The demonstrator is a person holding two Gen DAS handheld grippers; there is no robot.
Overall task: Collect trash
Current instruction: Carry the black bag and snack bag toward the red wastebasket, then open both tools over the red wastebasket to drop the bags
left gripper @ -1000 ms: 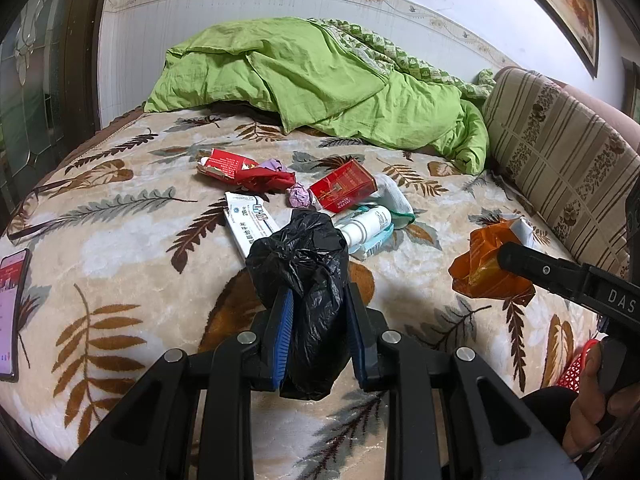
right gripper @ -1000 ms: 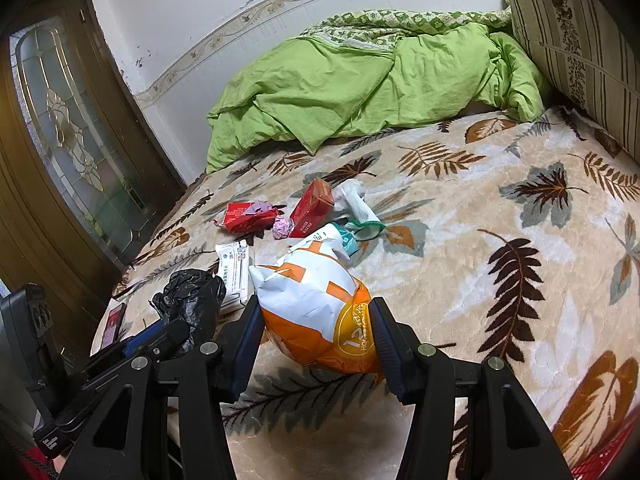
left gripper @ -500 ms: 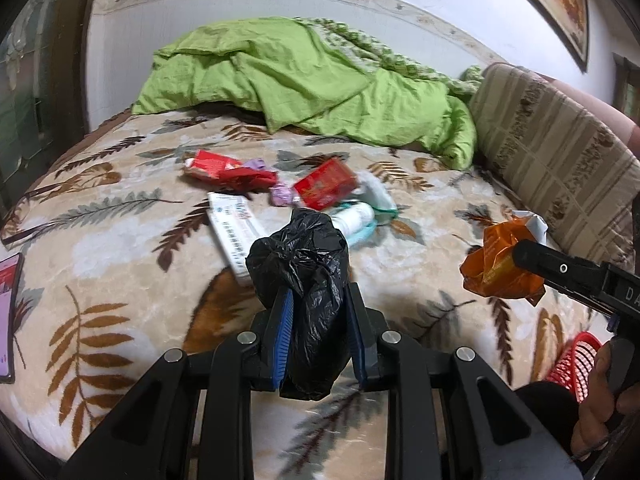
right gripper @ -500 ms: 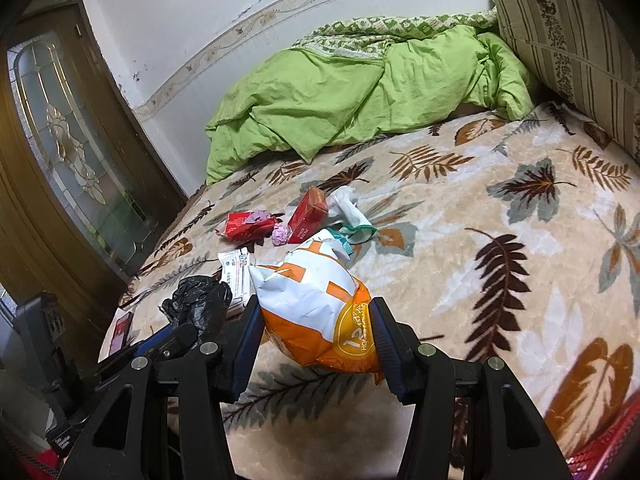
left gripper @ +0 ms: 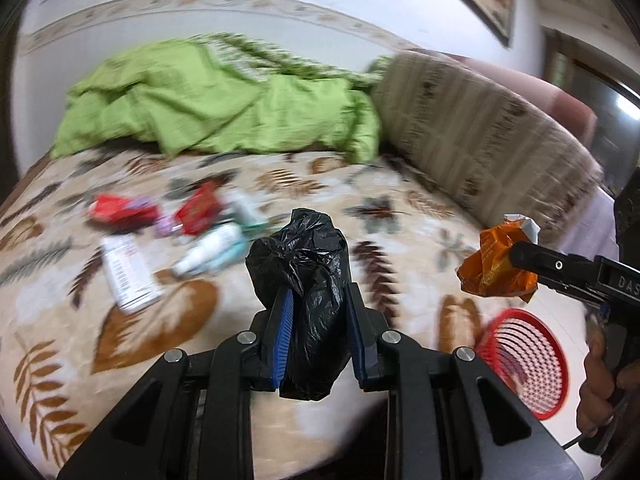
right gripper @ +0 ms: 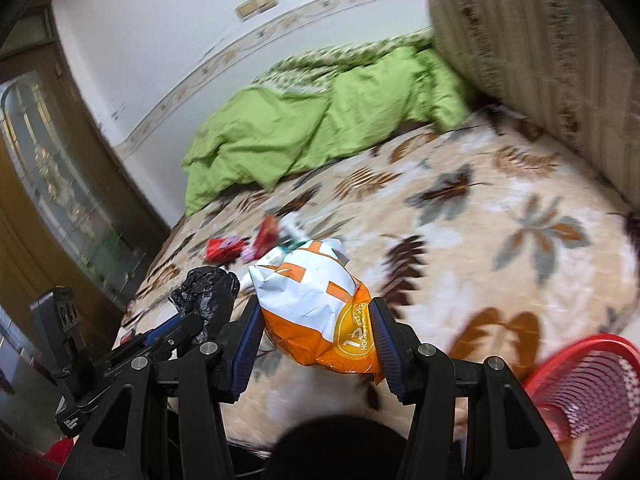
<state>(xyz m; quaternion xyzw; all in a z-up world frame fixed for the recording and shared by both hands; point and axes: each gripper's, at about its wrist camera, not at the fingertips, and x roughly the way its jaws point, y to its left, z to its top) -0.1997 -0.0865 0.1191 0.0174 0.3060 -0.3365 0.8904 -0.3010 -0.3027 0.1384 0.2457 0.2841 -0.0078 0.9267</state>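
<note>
Left tool (left gripper: 316, 324) clamps the black bag (left gripper: 306, 276), right tool (right gripper: 316, 344) the orange packet (right gripper: 320, 312), both over the bed (left gripper: 380, 216) beside the red basket (left gripper: 524, 360). Light, crushable, slippery: grip mid-body.

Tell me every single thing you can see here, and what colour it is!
black plastic bag: one, black, pinched in the left gripper
snack bag: one, orange and white, crumpled, clamped in the right gripper
basket: one, red mesh, low beside the bed, at the lower right
red wrappers: about two, red, lying on the blanket, blurred
white bottle: one, white, lying on the blanket
paper box: one, white with print, flat on the blanket
blanket: one, cream with leaf pattern, covering the bed
quilt: one, green, bunched at the far side
cushion: one, striped beige, along the right
left gripper: one, black with blue pads
right gripper: one, black with blue pads
hand: one, on the right gripper's handle
</note>
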